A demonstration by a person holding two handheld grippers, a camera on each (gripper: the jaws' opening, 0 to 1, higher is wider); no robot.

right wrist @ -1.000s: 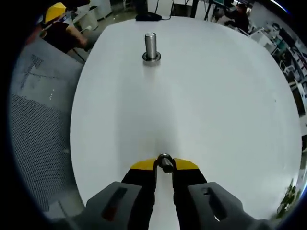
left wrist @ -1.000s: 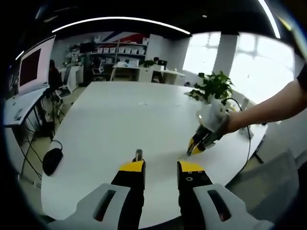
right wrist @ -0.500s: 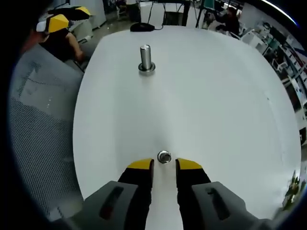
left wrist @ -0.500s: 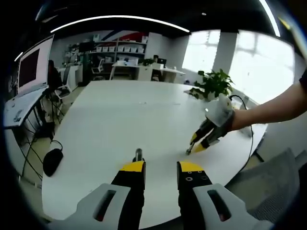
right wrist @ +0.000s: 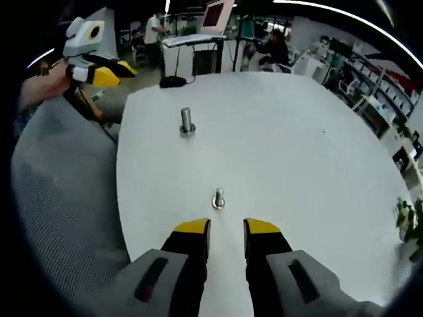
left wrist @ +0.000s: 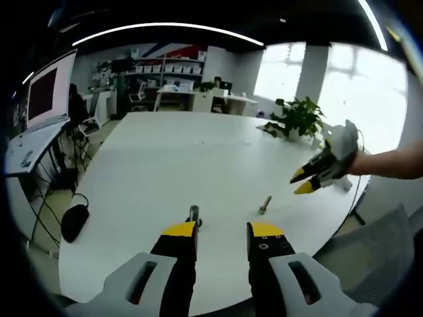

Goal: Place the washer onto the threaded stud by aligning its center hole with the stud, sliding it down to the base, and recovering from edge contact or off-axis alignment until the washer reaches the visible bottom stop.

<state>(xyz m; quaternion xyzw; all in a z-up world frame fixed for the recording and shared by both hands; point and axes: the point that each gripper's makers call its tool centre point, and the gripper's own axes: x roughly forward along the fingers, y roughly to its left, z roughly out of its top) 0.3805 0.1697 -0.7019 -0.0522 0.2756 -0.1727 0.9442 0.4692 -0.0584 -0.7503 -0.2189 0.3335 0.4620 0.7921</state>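
A tall threaded stud (right wrist: 187, 123) stands upright on the white table (right wrist: 297, 165), with a wider metal ring around its foot. It also rises just beyond my left gripper's (left wrist: 222, 230) left jaw as the stud (left wrist: 192, 214). A smaller metal piece (right wrist: 218, 198) stands alone on the table, just ahead of my right gripper (right wrist: 227, 228), which is open and holds nothing. In the left gripper view the small piece (left wrist: 265, 204) sits right of the stud, and the right gripper (left wrist: 301, 183) hovers open above the table's right side. My left gripper is open and holds nothing; it shows as the left gripper (right wrist: 114, 72).
A black mouse (left wrist: 73, 221) lies off the table's left edge, near a monitor (left wrist: 46, 92). A potted plant (left wrist: 297, 119) stands at the far right of the table. A grey mesh chair (right wrist: 59, 218) sits against the near table edge. A person's forearm (left wrist: 396, 162) reaches in.
My right gripper opened, let go of the small metal piece and drew back and up. The piece now stands alone on the table. The left gripper stayed put.
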